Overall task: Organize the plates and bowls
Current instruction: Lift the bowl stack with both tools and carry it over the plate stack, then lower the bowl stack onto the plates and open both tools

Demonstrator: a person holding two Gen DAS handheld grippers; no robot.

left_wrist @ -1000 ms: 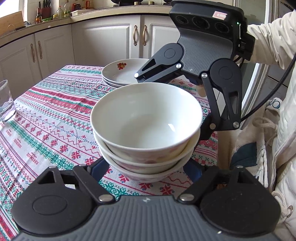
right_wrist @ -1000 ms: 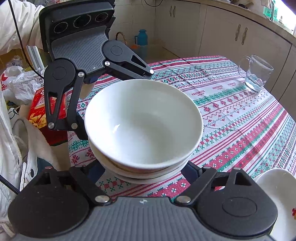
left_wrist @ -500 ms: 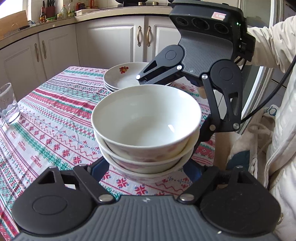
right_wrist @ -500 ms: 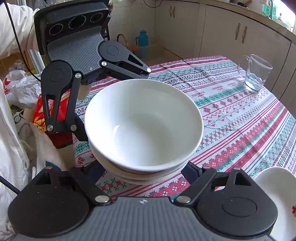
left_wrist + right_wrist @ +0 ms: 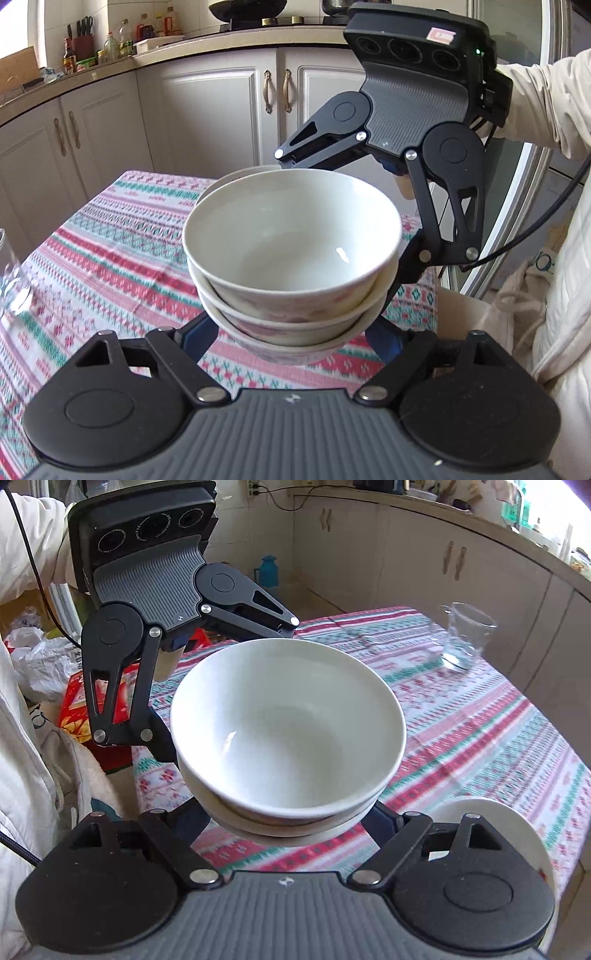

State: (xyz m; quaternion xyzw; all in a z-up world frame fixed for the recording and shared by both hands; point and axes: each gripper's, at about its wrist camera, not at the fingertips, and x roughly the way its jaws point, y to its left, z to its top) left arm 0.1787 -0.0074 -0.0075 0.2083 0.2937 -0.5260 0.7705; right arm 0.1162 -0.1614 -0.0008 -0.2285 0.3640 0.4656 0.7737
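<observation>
A stack of three white bowls [image 5: 291, 258] is held in the air above the patterned tablecloth [image 5: 110, 258], gripped from opposite sides by both grippers. My left gripper [image 5: 291, 339] has its fingers spread around the lowest bowl's base. My right gripper [image 5: 288, 823] holds the same stack [image 5: 288, 734] from the other side. Each gripper shows in the other's view, my right gripper [image 5: 406, 122] and my left gripper [image 5: 147, 590]. A stack of white plates [image 5: 517, 834] lies on the table, mostly hidden behind the right gripper; its rim [image 5: 229, 177] peeks out behind the bowls.
A glass mug [image 5: 465, 635] with water stands on the table's far side. White kitchen cabinets [image 5: 207, 107] lie beyond the table. A red box and bags [image 5: 74, 698] sit on the floor beside the table edge.
The bowl stack has been lifted higher off the table by both grippers and moved toward the plates. The plates are now mostly hidden behind the bowls.
</observation>
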